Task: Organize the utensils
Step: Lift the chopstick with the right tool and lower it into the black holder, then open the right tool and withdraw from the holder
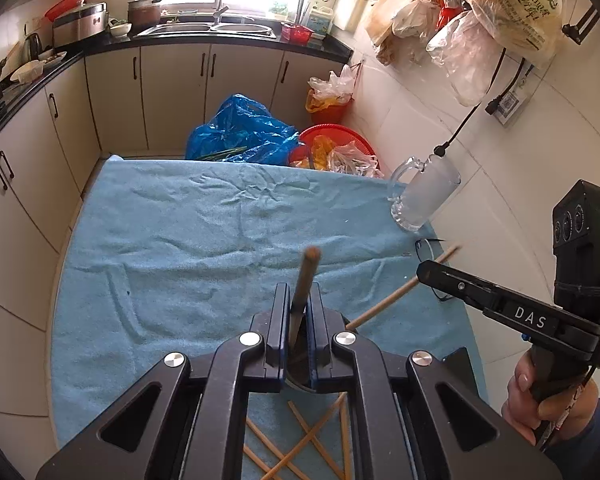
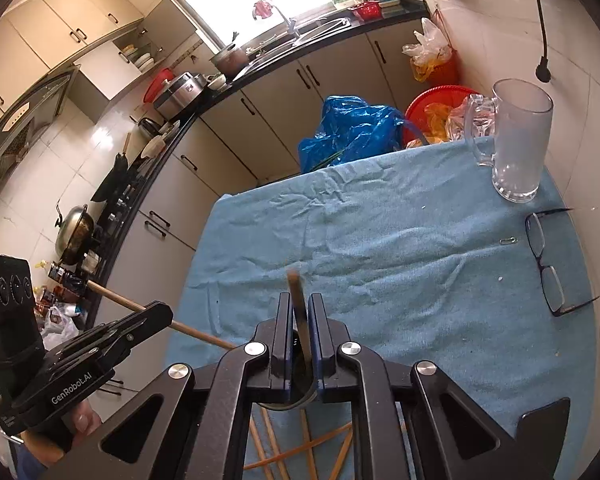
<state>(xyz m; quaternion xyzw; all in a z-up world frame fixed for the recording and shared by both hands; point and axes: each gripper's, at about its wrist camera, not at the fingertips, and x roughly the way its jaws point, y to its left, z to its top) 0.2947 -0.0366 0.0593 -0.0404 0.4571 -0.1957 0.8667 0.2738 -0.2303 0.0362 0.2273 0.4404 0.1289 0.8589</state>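
My left gripper (image 1: 299, 292) is shut on a brown wooden chopstick (image 1: 306, 272) that sticks up and forward between its pads. My right gripper (image 2: 300, 300) is shut on a second chopstick (image 2: 294, 284) in the same way. Each gripper shows in the other's view: the right gripper (image 1: 426, 272) at the right with its chopstick (image 1: 396, 296) slanting through it, the left gripper (image 2: 162, 312) at the left with its chopstick (image 2: 112, 296). Several loose chopsticks (image 1: 300, 440) (image 2: 300, 452) lie crossed on the blue towel (image 1: 180, 240) under both grippers. A glass mug (image 1: 424, 196) (image 2: 520, 144) stands upright at the towel's far right corner.
A pair of glasses (image 2: 548, 264) and a paper clip (image 2: 509, 239) lie on the right side of the towel (image 2: 380, 240). Beyond the table's far edge sit a blue plastic bag (image 1: 240, 132) and a red basin (image 1: 336, 144). Tiled wall runs along the right.
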